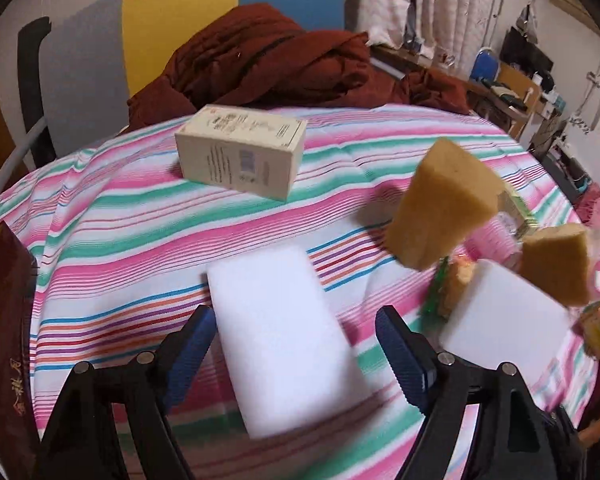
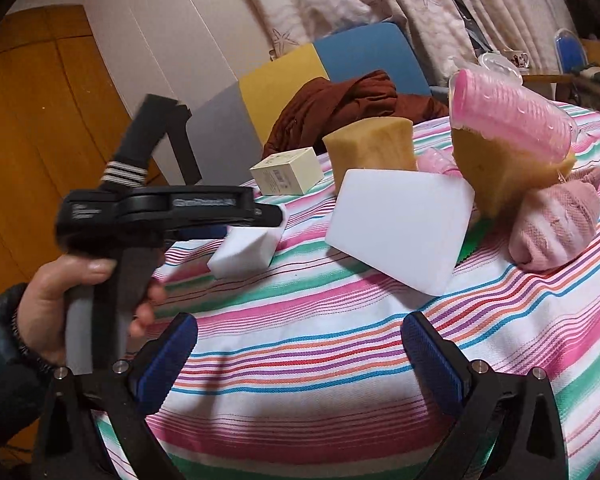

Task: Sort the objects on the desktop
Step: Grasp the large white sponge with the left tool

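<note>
A white foam block lies flat on the striped tablecloth between the fingers of my open left gripper; only the left pad seems to touch it. It also shows in the right wrist view under the left gripper's body. A second white foam block leans on a pile at the right. Two yellow sponges stand behind it. My right gripper is open and empty above the near tablecloth.
A cream carton lies at the back of the table. A pink plastic roll, a pink cloth and small snack packets sit at the right. A brown garment lies on a chair behind.
</note>
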